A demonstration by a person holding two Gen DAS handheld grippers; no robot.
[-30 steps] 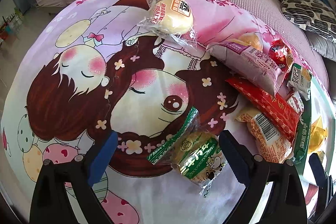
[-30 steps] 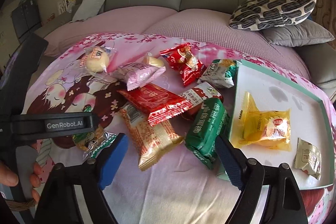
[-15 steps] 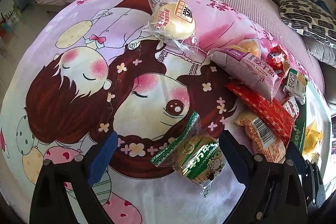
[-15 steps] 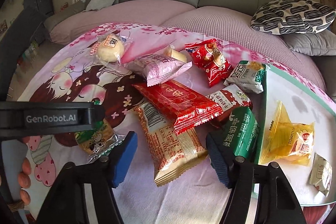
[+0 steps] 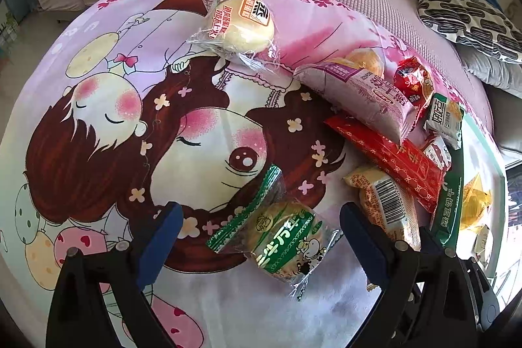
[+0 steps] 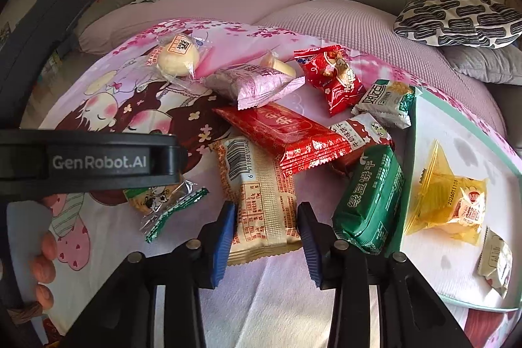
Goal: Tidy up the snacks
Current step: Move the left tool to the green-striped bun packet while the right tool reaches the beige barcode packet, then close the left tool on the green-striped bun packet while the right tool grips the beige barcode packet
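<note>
- Right gripper (image 6: 266, 229) half closed, blue pads either side of the near end of the beige barcode packet (image 6: 261, 198); touching or not, can't tell.
- That packet lies flat on the cartoon blanket (image 6: 130, 106), far end under the red packet (image 6: 284, 132), green biscuit pack (image 6: 368, 201) just beside.
- Looks light, crinkly, slippery film, soft filling; likely crushes if squeezed hard. Best hold: across the body near the seal, gentle pressure.
- Pulling may drag the red packet along.
- Left gripper (image 5: 257, 234) wide open, nothing held, straddling the green-striped cake packet (image 5: 284, 237).
- That one also light, soft cake; grab mid-body, not the loose film ends.
- Tray (image 6: 456, 132) to the right already holds a yellow packet (image 6: 450, 201).
</note>
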